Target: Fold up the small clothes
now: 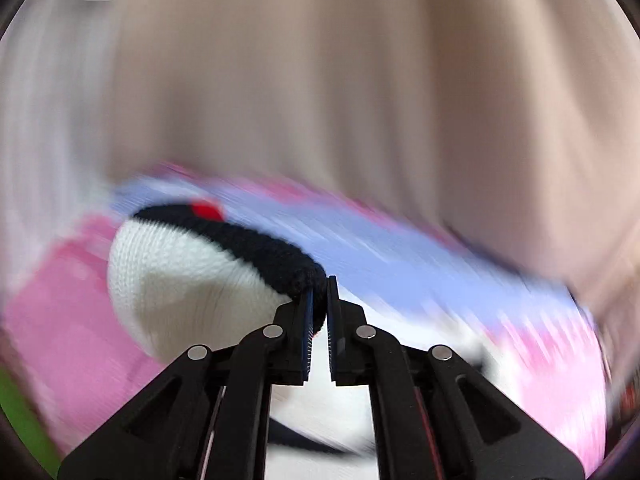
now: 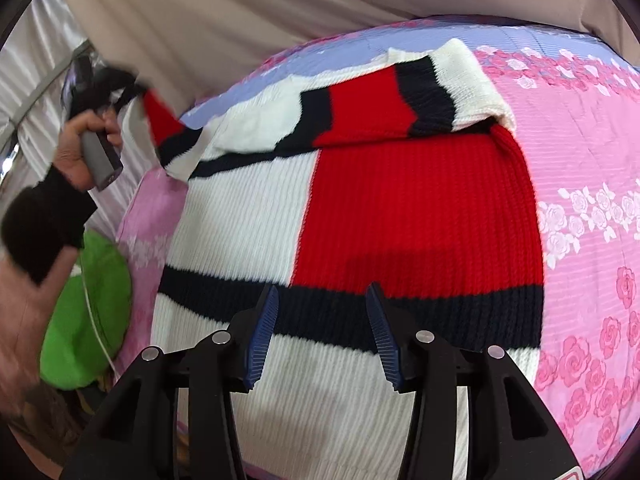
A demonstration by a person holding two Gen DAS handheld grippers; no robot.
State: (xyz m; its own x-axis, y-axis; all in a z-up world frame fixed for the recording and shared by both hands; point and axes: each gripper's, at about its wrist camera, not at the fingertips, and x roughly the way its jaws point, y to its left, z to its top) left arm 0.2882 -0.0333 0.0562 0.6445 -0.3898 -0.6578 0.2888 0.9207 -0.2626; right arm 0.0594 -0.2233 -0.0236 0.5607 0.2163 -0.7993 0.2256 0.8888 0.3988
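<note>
A red, white and navy knit sweater lies spread on a pink and lilac floral bedspread. One sleeve is folded across its upper part. My left gripper is shut on the other sleeve's cuff, white with a navy band, and holds it up in the air; the view is motion-blurred. In the right wrist view the left gripper lifts that sleeve at the sweater's left side. My right gripper is open and empty, just above the sweater's navy hem stripe.
A beige curtain hangs behind the bed. A green object with a white cord lies left of the bed. The person's left hand and black cuff are at the left edge.
</note>
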